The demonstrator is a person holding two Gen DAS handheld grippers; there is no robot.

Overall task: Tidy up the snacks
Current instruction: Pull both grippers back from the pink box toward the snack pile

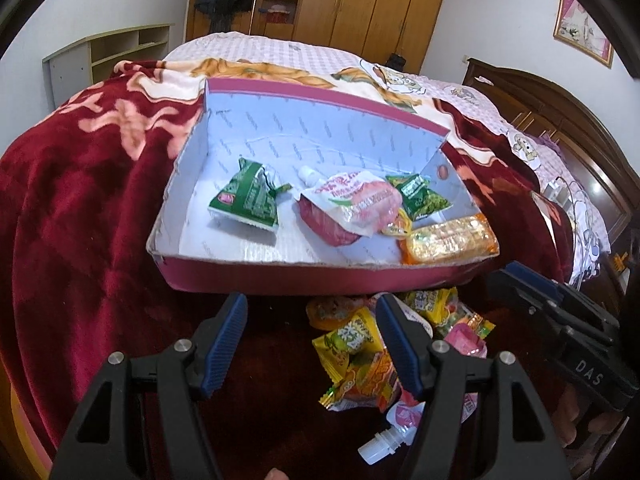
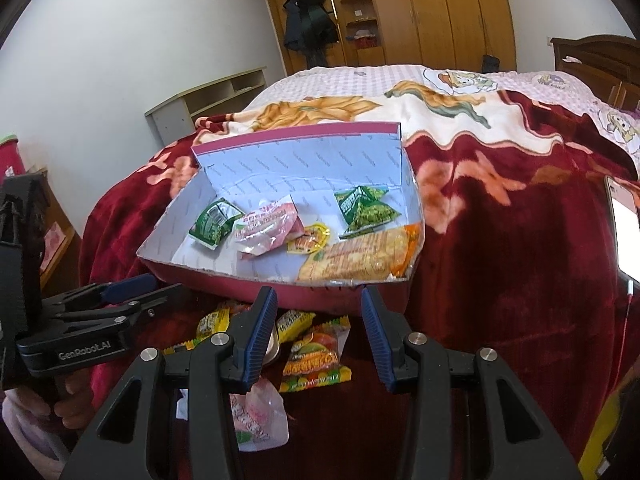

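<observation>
Roughly half done: five snacks sit in the box [image 1: 280, 276] on the bed, a pile [image 1: 376, 356] of loose packets waits just below it, left gripper [image 1: 310, 344] and right gripper [image 2: 318, 338] both open, empty, over the pile.

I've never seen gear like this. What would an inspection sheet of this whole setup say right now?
Surface: red blanket on a bed.
Job's things: open box holding green packets, a pink pouch and a cracker pack; loose snacks lie in front of it.
Clutter: phone on the blanket.
Tongs: left tongs open, empty; right tongs open, empty.
Cables: thin red cable below the phone.
Surroundings: wardrobe, headboard.
</observation>
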